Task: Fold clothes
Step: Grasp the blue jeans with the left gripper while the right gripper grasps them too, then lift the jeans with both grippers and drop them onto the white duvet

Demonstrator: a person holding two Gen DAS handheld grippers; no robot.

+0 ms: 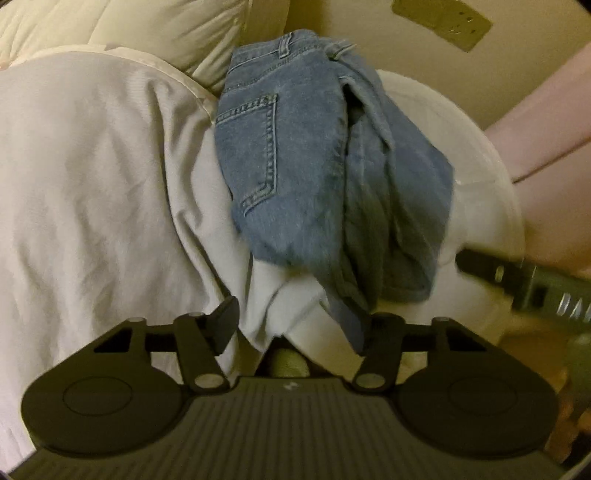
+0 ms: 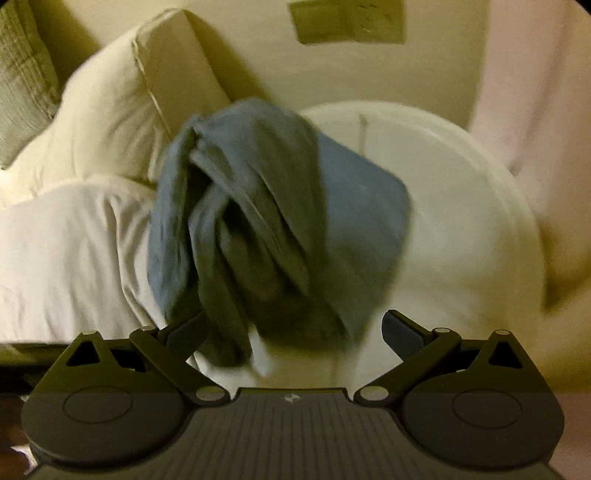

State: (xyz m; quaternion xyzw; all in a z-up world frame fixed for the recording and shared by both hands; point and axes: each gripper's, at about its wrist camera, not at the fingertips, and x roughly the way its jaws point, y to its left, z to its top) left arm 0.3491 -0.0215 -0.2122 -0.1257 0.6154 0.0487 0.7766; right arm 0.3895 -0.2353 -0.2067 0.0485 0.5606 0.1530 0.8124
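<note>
A pair of blue jeans (image 1: 303, 158) lies bunched, back pocket up, across the bed edge and a white round basket (image 1: 480, 155). My left gripper (image 1: 301, 325) is open just below the hanging lower end of the jeans, over a fold of white sheet. My right gripper (image 2: 293, 332) is open wide, close under the crumpled jeans (image 2: 258, 206), which are blurred in the right wrist view. The right gripper's body also shows at the right of the left wrist view (image 1: 524, 288). Neither gripper holds anything.
A white sheet (image 1: 96, 177) covers the bed on the left. Cream pillows (image 2: 122, 107) lie behind it. The white basket rim (image 2: 480, 162) stands to the right against the wall. A wall socket plate (image 2: 347, 22) is above. Pink fabric (image 2: 535, 92) hangs at the far right.
</note>
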